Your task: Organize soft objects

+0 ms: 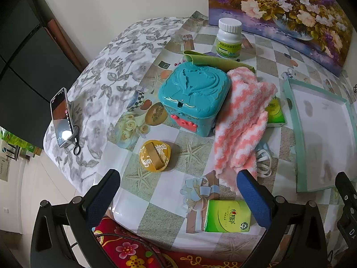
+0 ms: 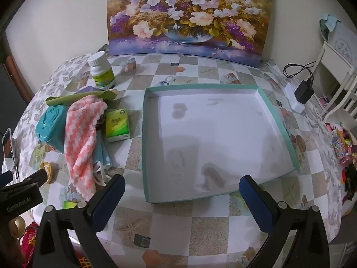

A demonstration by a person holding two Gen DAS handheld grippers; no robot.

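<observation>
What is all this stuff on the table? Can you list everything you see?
Tray: one, white with teal rim, right side of table, nothing in it.
Towel: one, pink and white, draped over the teal box's side.
Teal box: one, lid shut, table centre.
Tissue packs: two, green; one at the near edge, one between towel and tray.
Face mask: light blue, partly under the towel.
Green sheet: one, behind the box.
Pill bottle: one, white, by the painting.
Yellow round tin: one, left of centre.
Phone: one, propped at left.
Flower painting: one, against the wall.
Charger: black, far right.
Left gripper: fingers blue, open.
Right gripper: fingers blue, open.
</observation>
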